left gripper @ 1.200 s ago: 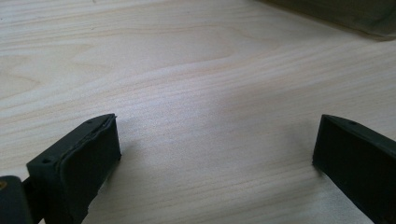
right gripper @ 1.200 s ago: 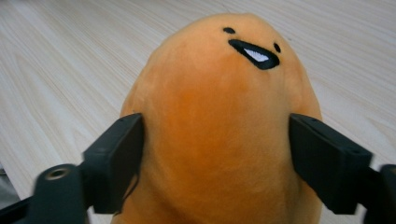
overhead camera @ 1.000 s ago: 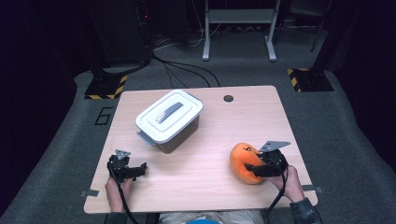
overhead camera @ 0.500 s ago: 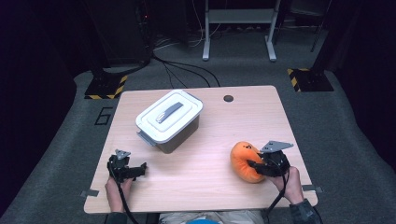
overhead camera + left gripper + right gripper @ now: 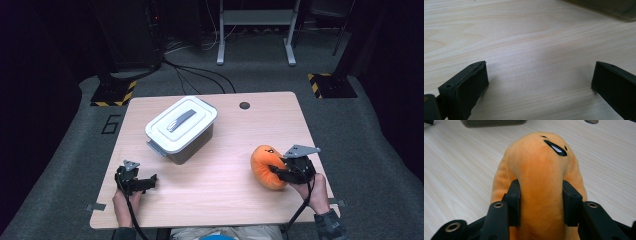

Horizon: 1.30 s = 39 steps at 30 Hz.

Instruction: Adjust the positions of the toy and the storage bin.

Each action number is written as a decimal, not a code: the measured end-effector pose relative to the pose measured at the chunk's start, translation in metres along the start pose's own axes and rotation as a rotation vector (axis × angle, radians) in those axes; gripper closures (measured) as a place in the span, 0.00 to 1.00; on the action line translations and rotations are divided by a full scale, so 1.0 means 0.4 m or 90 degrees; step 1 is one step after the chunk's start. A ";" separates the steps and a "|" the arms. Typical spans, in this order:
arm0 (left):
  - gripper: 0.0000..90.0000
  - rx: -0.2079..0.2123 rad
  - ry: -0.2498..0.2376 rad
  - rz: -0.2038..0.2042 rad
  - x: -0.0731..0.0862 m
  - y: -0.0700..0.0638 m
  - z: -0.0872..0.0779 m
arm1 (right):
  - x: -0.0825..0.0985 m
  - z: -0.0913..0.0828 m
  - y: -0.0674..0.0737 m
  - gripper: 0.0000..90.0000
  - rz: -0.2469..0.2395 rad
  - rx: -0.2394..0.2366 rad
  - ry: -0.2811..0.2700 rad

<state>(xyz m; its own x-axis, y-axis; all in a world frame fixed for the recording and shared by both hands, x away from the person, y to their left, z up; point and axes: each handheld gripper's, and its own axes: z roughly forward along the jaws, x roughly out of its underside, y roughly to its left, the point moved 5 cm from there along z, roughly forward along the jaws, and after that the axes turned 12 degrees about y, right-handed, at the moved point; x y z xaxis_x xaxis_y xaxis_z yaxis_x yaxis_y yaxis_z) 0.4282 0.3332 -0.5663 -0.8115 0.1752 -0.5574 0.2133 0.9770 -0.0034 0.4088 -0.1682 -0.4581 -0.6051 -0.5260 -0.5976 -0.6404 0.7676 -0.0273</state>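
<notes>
high view: right gripper (image 5: 280,172) at lower right of the frame, jaws just closed onto the orange plush toy (image 5: 265,165) on the worktop (image 5: 225,150); left gripper (image 5: 150,181) at lower left, jaws wide over bare wood.

A lidded grey box (image 5: 181,130) sits on the wooden table (image 5: 225,200) — black cables (image 5: 195,75) cross the floor beyond.
</notes>
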 end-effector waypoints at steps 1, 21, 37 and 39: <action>0.00 0.000 0.000 0.000 0.000 0.000 0.000 | -0.001 0.000 -0.004 0.64 0.001 0.001 0.001; 0.00 0.000 0.000 0.000 0.000 0.000 0.000 | -0.008 -0.022 -0.075 0.64 0.019 0.031 0.009; 0.00 0.000 0.000 0.000 0.000 0.000 0.000 | -0.027 -0.034 -0.133 0.64 0.041 0.055 0.004; 0.00 0.000 0.000 0.000 0.000 0.000 0.000 | -0.031 -0.033 -0.139 0.64 0.043 0.057 0.004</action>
<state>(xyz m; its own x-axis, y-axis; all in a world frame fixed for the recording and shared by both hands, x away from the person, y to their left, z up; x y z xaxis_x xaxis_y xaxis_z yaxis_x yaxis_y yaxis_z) 0.4282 0.3332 -0.5662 -0.8115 0.1756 -0.5574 0.2135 0.9769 -0.0031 0.4455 -0.2092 -0.4386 -0.6489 -0.4734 -0.5957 -0.5530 0.8312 -0.0581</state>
